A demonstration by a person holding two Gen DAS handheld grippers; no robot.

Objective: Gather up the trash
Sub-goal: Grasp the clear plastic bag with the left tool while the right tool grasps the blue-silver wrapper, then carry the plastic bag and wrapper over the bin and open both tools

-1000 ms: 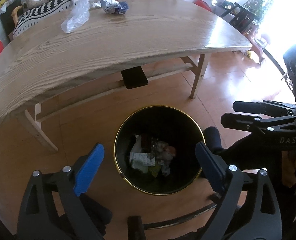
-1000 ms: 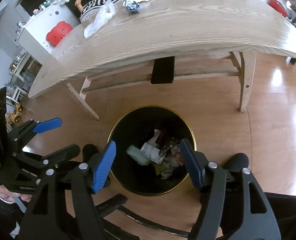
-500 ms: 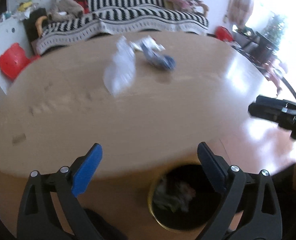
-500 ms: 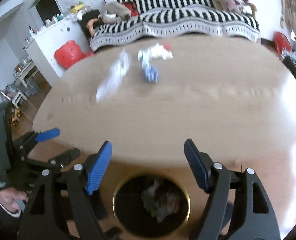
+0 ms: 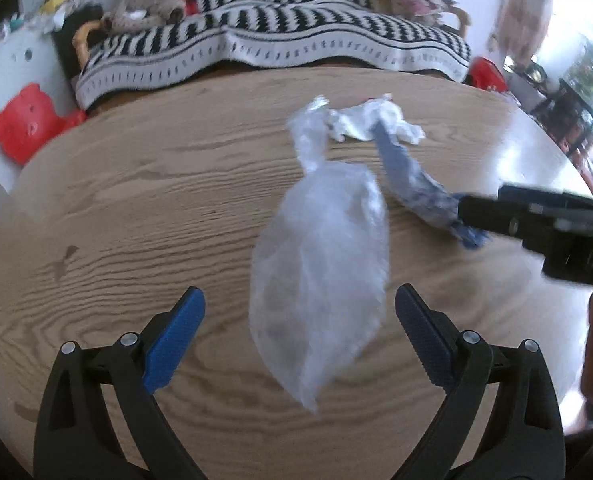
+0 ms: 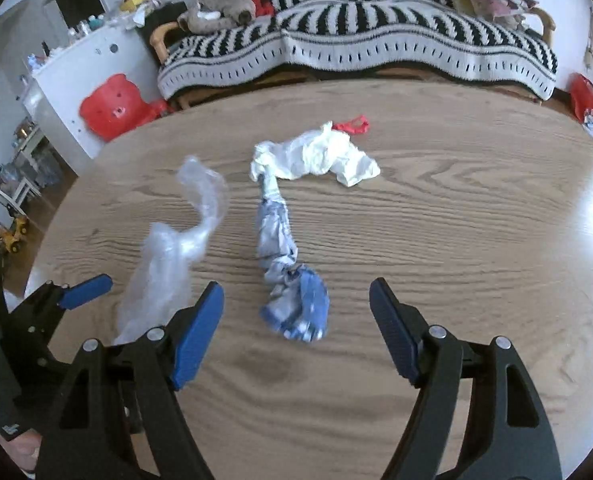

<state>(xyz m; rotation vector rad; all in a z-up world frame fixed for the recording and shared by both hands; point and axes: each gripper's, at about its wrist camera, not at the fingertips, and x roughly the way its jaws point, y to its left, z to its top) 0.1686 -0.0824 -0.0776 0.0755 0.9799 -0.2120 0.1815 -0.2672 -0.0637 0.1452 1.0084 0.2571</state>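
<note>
A clear crumpled plastic bag (image 5: 320, 256) lies on the wooden table (image 5: 136, 208); it also shows in the right wrist view (image 6: 168, 264). My left gripper (image 5: 300, 332) is open, its jaws either side of the bag's near end. A twisted blue-and-white wrapper (image 6: 284, 256) lies ahead of my open right gripper (image 6: 296, 328), its near end between the jaws; it also shows in the left wrist view (image 5: 412, 184). A crumpled white tissue (image 6: 320, 156) and a small red scrap (image 6: 352, 126) lie farther back.
A sofa with a black-and-white striped blanket (image 6: 356, 44) stands behind the table. A red bear-shaped stool (image 6: 112, 106) and a white cabinet (image 6: 80, 68) are at the left. The right gripper's body (image 5: 556, 228) reaches in from the right in the left wrist view.
Both grippers have risen from over the black bin on the floor to the tabletop and moved forward to the trash. The bin has left both views.
</note>
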